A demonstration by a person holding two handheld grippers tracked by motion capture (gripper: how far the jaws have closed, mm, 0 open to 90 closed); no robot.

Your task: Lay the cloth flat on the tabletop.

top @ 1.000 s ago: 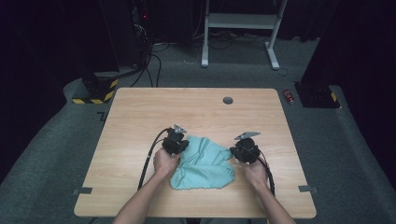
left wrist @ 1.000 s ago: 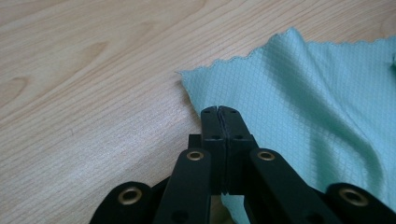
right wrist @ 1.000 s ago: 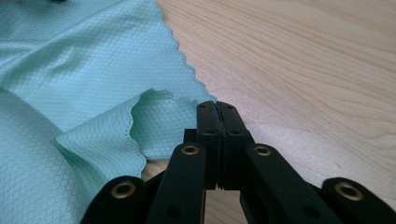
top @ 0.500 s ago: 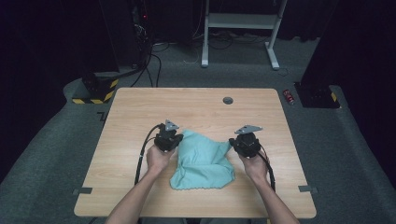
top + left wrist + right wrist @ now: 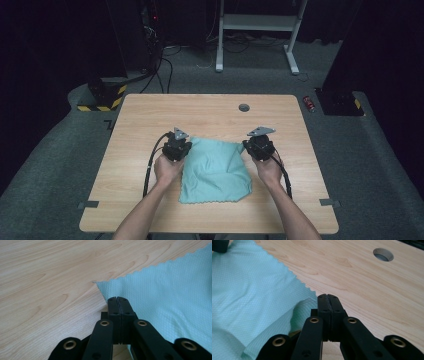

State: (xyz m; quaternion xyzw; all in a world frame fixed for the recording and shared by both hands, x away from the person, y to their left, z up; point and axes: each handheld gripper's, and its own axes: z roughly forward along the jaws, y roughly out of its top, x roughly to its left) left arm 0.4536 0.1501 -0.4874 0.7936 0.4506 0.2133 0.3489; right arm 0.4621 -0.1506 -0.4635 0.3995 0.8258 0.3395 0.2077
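I take the round hole (image 5: pixel 244 107) in the wooden table (image 5: pixel 150 120) as my landmark. The teal cloth (image 5: pixel 215 170) lies on my side of that hole, spread toward the table's near edge, with its far edge stretched between my two grippers.

My left gripper (image 5: pixel 176 148) sits at the cloth's far left corner, well to the left of the hole and nearer me. In the left gripper view its jaws are pressed fully together, and the cloth (image 5: pixel 162 295) runs in under them from the right; I read this as a pinch on the cloth's edge, though the fabric between the pads is hidden.

My right gripper (image 5: pixel 260 146) sits at the far right corner, just right of the hole and nearer me. Its jaws are likewise closed tight, with a fold of cloth (image 5: pixel 262 302) gathered against their left side.
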